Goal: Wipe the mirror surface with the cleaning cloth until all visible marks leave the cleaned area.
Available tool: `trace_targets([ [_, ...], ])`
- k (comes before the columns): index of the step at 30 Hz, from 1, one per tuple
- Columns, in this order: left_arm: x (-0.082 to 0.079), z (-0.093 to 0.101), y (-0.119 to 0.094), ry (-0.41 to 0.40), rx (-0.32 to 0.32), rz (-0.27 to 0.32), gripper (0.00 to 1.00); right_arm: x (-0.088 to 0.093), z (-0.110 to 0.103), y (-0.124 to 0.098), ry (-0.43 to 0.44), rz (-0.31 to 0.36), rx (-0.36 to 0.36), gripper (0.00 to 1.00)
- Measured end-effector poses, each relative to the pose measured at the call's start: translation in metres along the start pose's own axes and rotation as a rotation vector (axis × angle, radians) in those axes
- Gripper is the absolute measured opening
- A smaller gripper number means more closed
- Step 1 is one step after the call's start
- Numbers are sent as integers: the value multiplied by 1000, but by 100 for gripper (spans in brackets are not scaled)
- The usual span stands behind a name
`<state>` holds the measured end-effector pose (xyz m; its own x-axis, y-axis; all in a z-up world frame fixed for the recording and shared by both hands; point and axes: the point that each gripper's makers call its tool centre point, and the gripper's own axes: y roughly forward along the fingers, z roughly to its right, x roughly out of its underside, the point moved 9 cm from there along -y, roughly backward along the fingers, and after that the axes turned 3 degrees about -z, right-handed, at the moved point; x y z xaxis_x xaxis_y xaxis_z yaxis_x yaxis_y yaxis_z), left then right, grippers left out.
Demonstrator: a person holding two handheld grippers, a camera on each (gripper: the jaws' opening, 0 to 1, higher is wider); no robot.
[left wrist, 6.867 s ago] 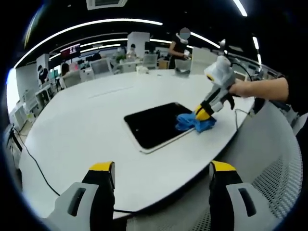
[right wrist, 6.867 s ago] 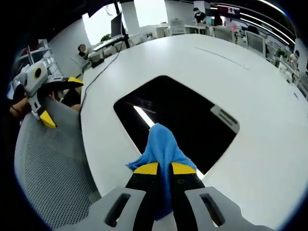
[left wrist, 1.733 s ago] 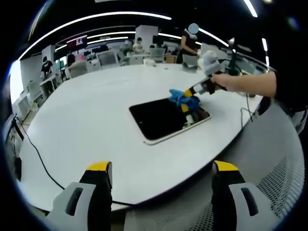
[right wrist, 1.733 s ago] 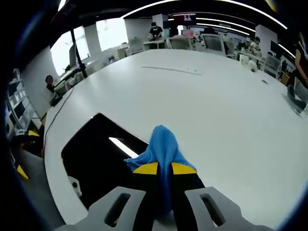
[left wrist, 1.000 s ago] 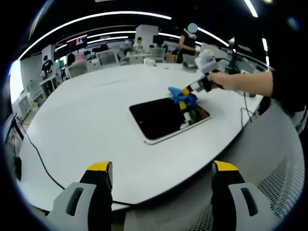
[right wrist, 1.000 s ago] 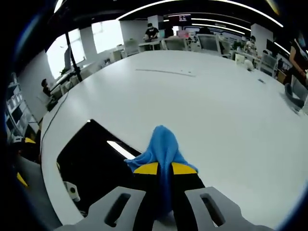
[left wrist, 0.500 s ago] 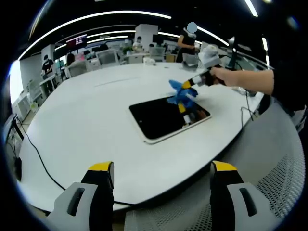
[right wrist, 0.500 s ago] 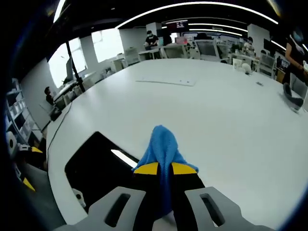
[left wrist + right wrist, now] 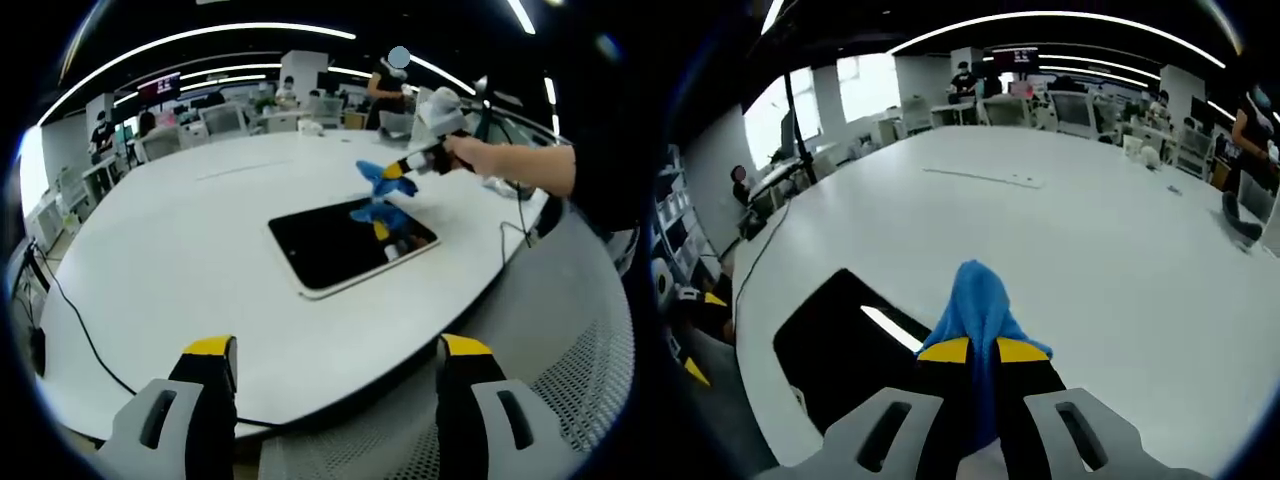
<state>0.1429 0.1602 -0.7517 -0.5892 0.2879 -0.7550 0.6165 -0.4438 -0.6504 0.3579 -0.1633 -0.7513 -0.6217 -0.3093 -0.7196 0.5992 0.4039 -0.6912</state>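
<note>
The mirror point(image 9: 335, 250) is a dark rectangle with a pale rim, lying flat on the white round table point(image 9: 180, 250). My right gripper point(image 9: 398, 169), held by a hand coming in from the right, hangs above the mirror's far right corner, shut on the blue cleaning cloth point(image 9: 374, 177). The cloth is clear of the glass, and its reflection shows in the glass below. In the right gripper view the right gripper point(image 9: 982, 350) is shut on the cloth point(image 9: 975, 295), with the mirror point(image 9: 835, 335) down to the left. My left gripper point(image 9: 337, 350) stands open near the table's edge, holding nothing.
A black cable point(image 9: 75, 335) trails along the table's left side. A grey mesh chair point(image 9: 560, 380) stands at the near right. A thin strip point(image 9: 985, 177) lies on the far table top. Desks, chairs and people fill the background.
The right gripper has lifted the cloth off the mirror's far right corner and now holds it in the air above it. The left gripper has stayed put and open.
</note>
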Motion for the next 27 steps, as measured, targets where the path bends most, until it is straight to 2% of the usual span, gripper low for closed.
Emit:
trace_targets([
  [5,0,0,0,0,-3,7,82,5,3,-10,10,-5,6,3],
  [8,-1,0,0,0,-8,12,82,4,8,-18,48,17,7,3],
  [10,-1,0,-1,2,-9,16,82,4,12,-24,42,17,20,3],
  [12,-1,0,-1,2,-7,14,82,8,23,-28,47,22,25,3],
  [15,-1,0,-1,3,-7,17,82,10,27,-37,54,26,49,3],
  [24,-2,1,-1,6,-7,27,81,33,35,-57,104,8,81,3],
  [27,-2,1,-1,6,-7,28,81,39,50,-62,130,8,90,3],
])
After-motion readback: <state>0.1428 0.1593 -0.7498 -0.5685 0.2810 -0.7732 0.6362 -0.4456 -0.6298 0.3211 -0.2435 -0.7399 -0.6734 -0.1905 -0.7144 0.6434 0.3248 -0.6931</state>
